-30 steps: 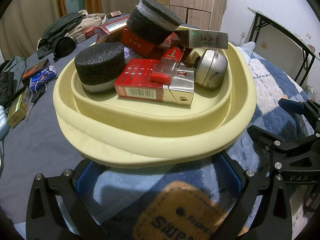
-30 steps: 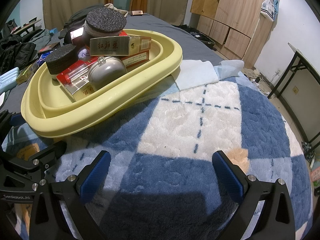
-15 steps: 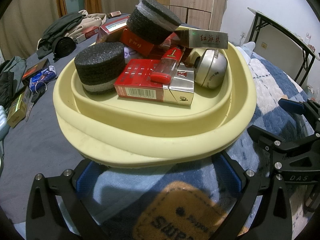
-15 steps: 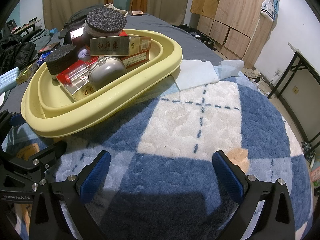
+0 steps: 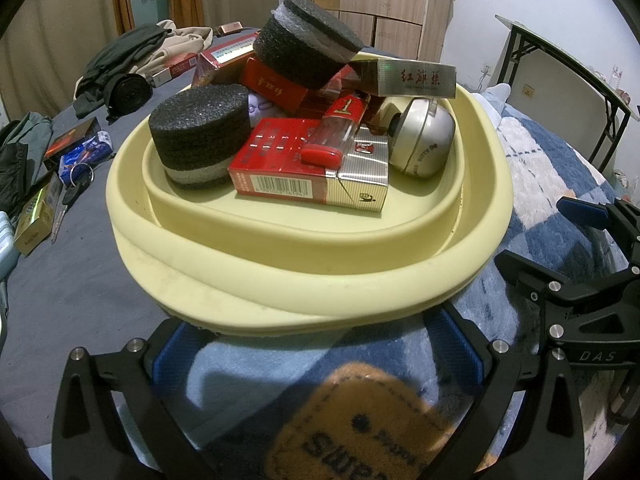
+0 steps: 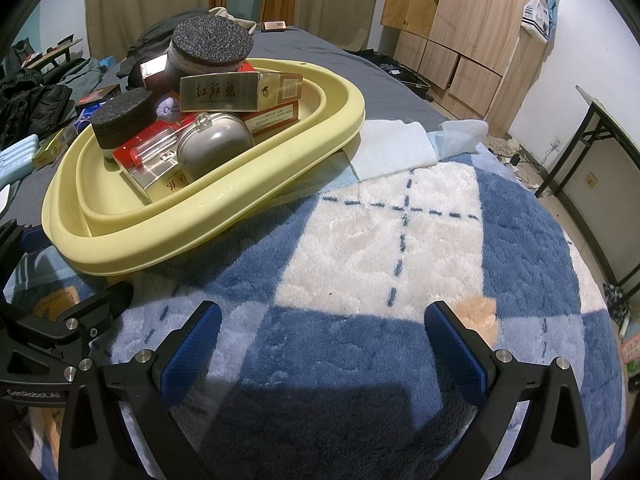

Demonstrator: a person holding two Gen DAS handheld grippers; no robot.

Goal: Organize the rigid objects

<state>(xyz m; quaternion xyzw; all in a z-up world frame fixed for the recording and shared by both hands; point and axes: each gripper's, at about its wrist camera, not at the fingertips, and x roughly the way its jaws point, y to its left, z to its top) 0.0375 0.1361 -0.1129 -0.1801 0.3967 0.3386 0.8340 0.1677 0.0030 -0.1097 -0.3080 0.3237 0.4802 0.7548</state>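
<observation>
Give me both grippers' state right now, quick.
Left gripper: open, empty, just short of the yellow basin.
Right gripper: open, empty, over the blanket.

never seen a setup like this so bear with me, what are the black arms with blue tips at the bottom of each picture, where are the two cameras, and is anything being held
There is no robot. A person holds a two-finger gripper in each hand, and each gripper has a wide-angle camera looking forward along its fingers. The black arms with blue pads are those fingers.

The left-wrist picture shows the left gripper, open and empty, just in front of a yellow basin. The right gripper appears at its right edge.

The right-wrist picture shows the right gripper, also open and empty, over a blue and white blanket.

The basin holds two black foam discs, one low and one on top of the pile, red cigarette packs, a red lighter lying on the packs, a silver box with red characters and a round silver case. Clothes and small boxes lie on the grey bedsheet beyond.
</observation>
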